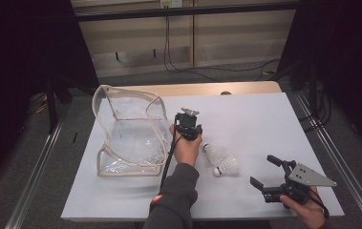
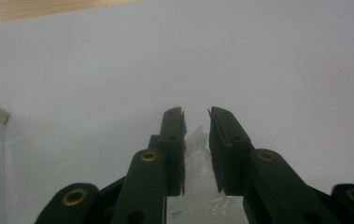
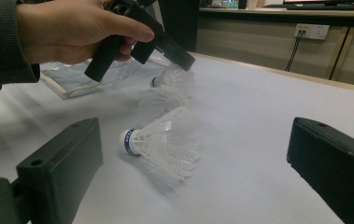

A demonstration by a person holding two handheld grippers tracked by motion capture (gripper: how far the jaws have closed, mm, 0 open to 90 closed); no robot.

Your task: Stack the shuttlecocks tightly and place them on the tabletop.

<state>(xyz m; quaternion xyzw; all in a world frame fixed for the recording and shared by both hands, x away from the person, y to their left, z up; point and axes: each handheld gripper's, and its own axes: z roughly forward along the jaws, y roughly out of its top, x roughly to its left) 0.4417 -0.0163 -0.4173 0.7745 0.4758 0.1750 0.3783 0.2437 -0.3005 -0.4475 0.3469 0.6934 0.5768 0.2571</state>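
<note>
Overhead, a person sits at a white table (image 1: 264, 124) with a two-jaw gripper in each hand. A clear plastic bag (image 1: 128, 136) with a beige rim stands open at the table's left. Two white shuttlecocks lie near the middle, just right of the left hand.

Left gripper (image 1: 194, 136): it points down at the far shuttlecock (image 1: 213, 151), and its jaws are drawn close together on the white feathers. The left gripper view shows feathers (image 2: 198, 168) squeezed in the narrow gap between the jaws. From the right gripper view, the same jaws pinch the feather skirt of that shuttlecock (image 3: 172, 79), which looks tipped up, cork end to the left.

Right gripper (image 1: 274, 176): it rests low near the front right of the table, jaws spread wide apart, holding nothing. The near shuttlecock (image 3: 163, 144) lies on its side just ahead of it.

Progress, as a judgement: the work looks barely begun. One shuttlecock is gripped but not yet in the bag; the other lies untouched, and the bag appears to hold none.
</note>
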